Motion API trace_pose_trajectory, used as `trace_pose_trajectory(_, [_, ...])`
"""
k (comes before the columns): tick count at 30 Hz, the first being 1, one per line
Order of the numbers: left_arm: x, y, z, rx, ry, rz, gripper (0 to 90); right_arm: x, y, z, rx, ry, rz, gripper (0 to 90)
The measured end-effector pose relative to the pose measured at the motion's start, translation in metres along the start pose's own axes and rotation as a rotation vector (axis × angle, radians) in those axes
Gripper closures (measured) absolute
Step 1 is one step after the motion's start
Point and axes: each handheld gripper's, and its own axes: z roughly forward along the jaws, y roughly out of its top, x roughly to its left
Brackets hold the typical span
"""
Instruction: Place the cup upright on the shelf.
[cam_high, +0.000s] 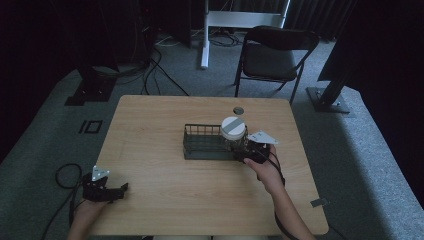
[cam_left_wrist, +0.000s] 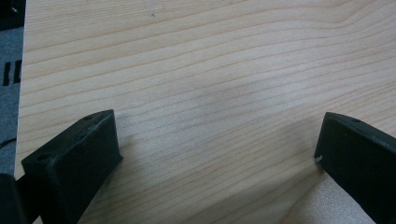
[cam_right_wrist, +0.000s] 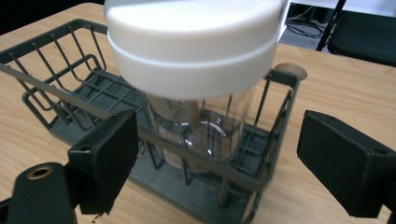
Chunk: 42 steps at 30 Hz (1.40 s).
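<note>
Two grippers work at a wooden table (cam_high: 165, 170). Right gripper (cam_right_wrist: 217, 154) has its fingers spread, released; a clear jar (cam_right_wrist: 201, 126) with a white lid (cam_right_wrist: 194, 42) stands in a wire basket (cam_right_wrist: 60, 88) just beyond them. Left gripper (cam_left_wrist: 217, 149) is spread over bare wood, grasping nothing.

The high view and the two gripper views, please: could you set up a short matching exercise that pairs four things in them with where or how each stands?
Things:
1. jar
2. wire basket
3. left gripper
4. folding chair

Places or states:
A. on the carpet beyond the table's far edge
B. open over bare wood near the table's near left corner
C. upright in one end of the basket, white lid on
D. dark grey, near the middle of the table

Pairs: 1-C, 2-D, 3-B, 4-A
</note>
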Motion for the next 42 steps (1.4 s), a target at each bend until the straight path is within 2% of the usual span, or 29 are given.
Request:
trace_pose_trajectory(6, [0.0,0.0,0.0,0.0,0.0,0.0,0.0,-0.005,-0.008,-0.006,0.003,-0.004,0.005,12.6])
trace_pose_trajectory(19, [0.0,0.0,0.0,0.0,0.0,0.0,0.1,-0.013,-0.037,-0.014,0.034,0.011,0.02,12.6])
trace_pose_trajectory(26, [0.0,0.0,0.0,0.0,0.0,0.0,0.0,-0.017,-0.056,-0.017,0.063,0.023,0.014,12.8])
trace_pose_trajectory(42, [0.0,0.0,0.0,0.0,0.0,0.0,0.1,-0.029,-0.081,-0.028,0.103,0.043,-0.024,13.1])
